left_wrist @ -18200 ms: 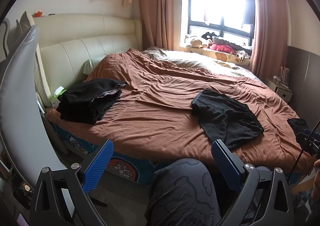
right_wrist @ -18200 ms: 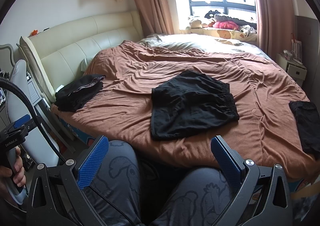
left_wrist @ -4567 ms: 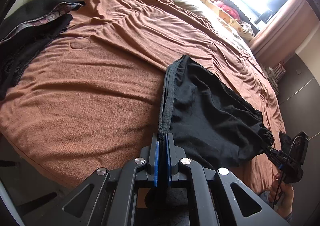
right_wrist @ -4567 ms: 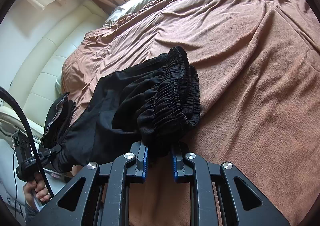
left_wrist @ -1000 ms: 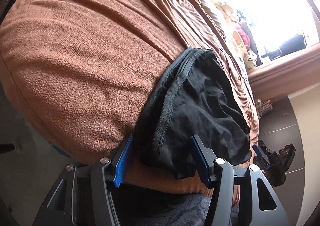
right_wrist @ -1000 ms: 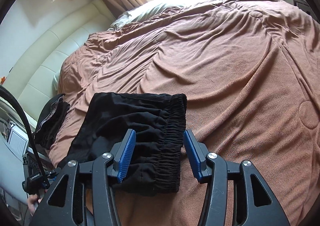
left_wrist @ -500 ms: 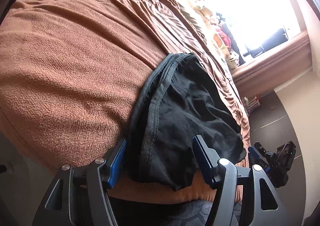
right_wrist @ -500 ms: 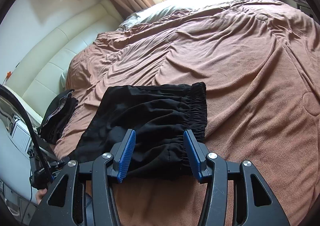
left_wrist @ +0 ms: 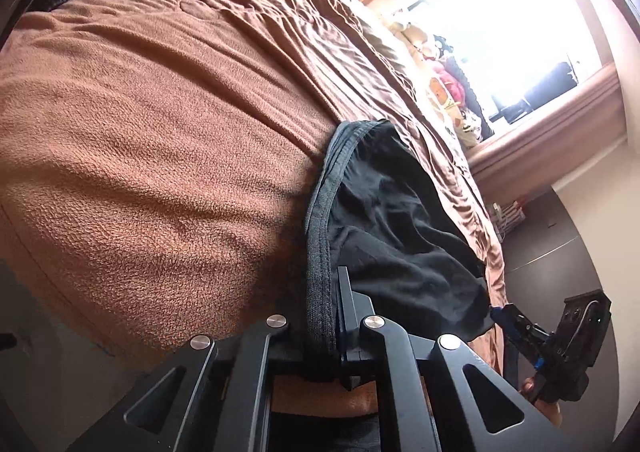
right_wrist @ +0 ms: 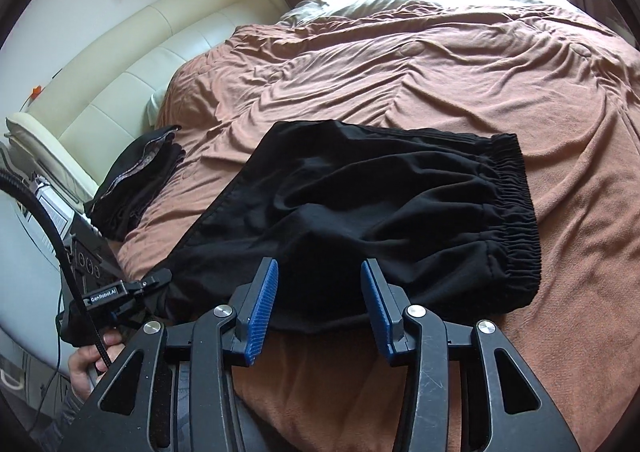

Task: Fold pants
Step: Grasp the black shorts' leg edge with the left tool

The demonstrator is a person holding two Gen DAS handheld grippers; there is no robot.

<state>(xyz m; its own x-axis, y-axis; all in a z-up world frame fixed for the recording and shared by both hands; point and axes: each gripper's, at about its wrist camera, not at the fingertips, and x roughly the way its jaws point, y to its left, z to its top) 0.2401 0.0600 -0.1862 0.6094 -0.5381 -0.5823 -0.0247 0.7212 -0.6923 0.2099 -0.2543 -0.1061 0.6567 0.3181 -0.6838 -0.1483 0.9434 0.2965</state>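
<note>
Black pants lie folded and rumpled on the brown bed, near its edge. Left claw pinches their hem; right claw, half-wide, is closing over their near edge.

A bed under a wrinkled brown blanket carries everything. Black shorts lie flat on it, their near edge reaching between the right jaws and their hem pinched in the left jaws. A pile of dark clothes rests left of the right jaws, near the cream headboard.
</note>
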